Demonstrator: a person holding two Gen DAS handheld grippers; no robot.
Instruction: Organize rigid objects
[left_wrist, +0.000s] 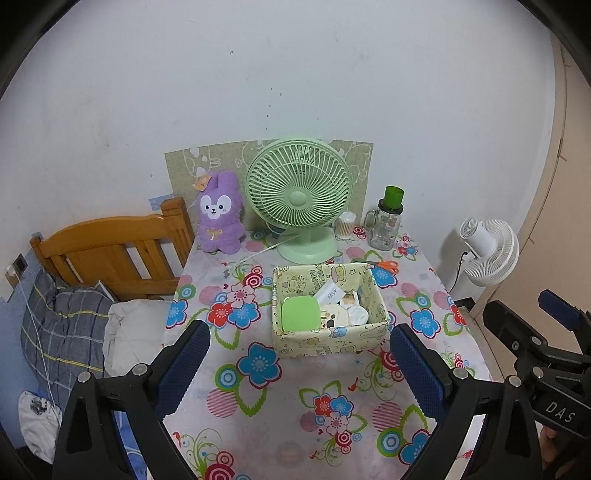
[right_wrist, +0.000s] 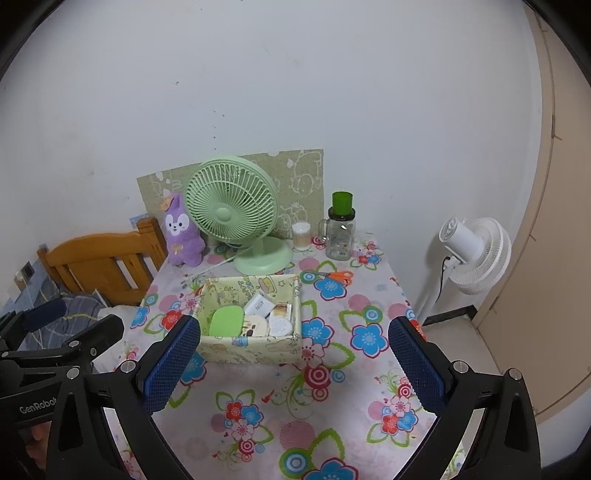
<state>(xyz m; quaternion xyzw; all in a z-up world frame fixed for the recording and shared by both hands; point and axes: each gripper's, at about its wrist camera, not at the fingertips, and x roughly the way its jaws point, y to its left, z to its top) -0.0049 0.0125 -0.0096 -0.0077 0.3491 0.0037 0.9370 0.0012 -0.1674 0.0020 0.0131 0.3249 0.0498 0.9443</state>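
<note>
Left claw (left_wrist: 299, 373): blue pads spread wide apart, gripping nothing, held above the near part of the bench; its body also shows at the left edge of the right wrist view.
Right claw (right_wrist: 293, 363): blue pads likewise spread wide, nothing between them, held above the near bench just beside the left claw.
Bench (left_wrist: 258, 424): covered by a cloth printed with red, blue and pink flowers.
Box (left_wrist: 328, 341): pale yellow with cartoon print, open at the top, standing on the bench beyond both claws, about mid-bench.
Box contents: green case (left_wrist: 300, 314) leaning at the left; round white compacts (left_wrist: 357, 315) and a spotted round one (left_wrist: 332, 316) beside it; white card (left_wrist: 328, 292) tilted at the back; further small items too crowded to tell apart.
Scissors (left_wrist: 384, 264): orange handles, lying flat on the bench just behind the box's right rear corner.
Green fan (left_wrist: 298, 190): upright behind the box, facing the cameras, its base near the box's back wall.
Plush (left_wrist: 219, 216): purple rabbit, upright at the back left corner beside the fan.
Swab tub (left_wrist: 345, 224): right of the fan's base.
Jar (left_wrist: 385, 223): clear glass with a handle and green top, right of the swab tub.
White fan (left_wrist: 487, 251): on a stand off the bench's right side.
Bed (left_wrist: 110, 254): wooden headboard left of the bench, with plaid bedding below it.
</note>
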